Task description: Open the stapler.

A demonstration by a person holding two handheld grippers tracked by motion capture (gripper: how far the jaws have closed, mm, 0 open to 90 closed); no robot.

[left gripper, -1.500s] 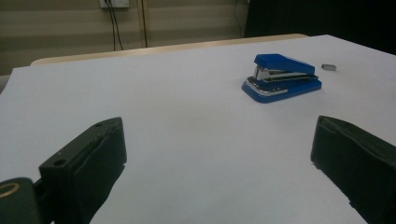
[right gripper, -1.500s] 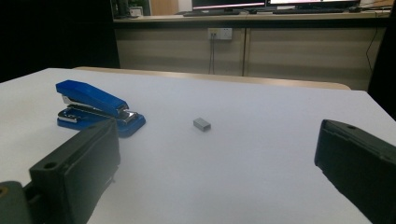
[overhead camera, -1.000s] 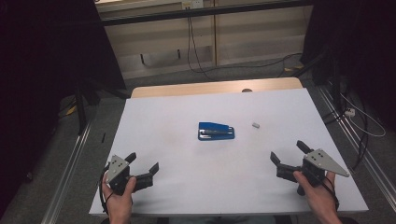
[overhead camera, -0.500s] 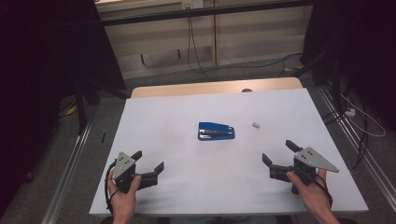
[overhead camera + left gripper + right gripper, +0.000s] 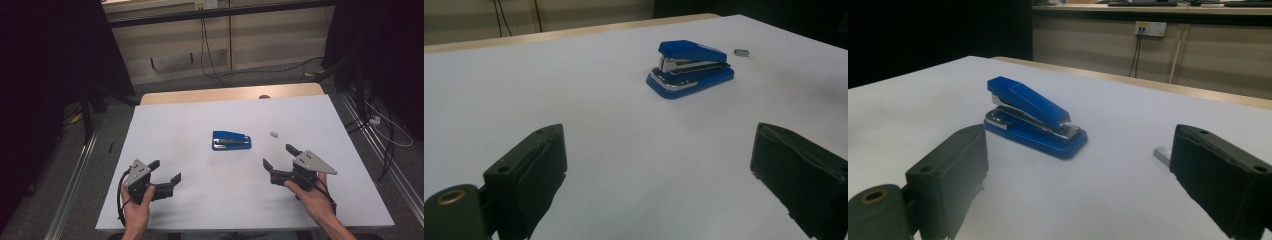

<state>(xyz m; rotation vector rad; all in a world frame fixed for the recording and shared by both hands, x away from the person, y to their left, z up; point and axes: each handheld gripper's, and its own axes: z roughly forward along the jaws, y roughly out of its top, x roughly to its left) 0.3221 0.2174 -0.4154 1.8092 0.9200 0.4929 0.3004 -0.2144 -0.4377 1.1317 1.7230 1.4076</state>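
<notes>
Now blue stapler point(image 5: 231, 141) mid-table; right gripper point(image 5: 281, 163) near it, jaws apart, just closing slightly, nothing between; left gripper point(image 5: 164, 170) jaws apart.

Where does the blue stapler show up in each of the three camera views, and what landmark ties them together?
High view: blue stapler lies mid-table, between and beyond both grippers.
Left gripper view: stapler upper right of centre, beyond the open jaws.
Right gripper view: stapler left of centre, just past the left jaw.
Shared landmark: the small grey block beside the stapler, on the white table.
</notes>
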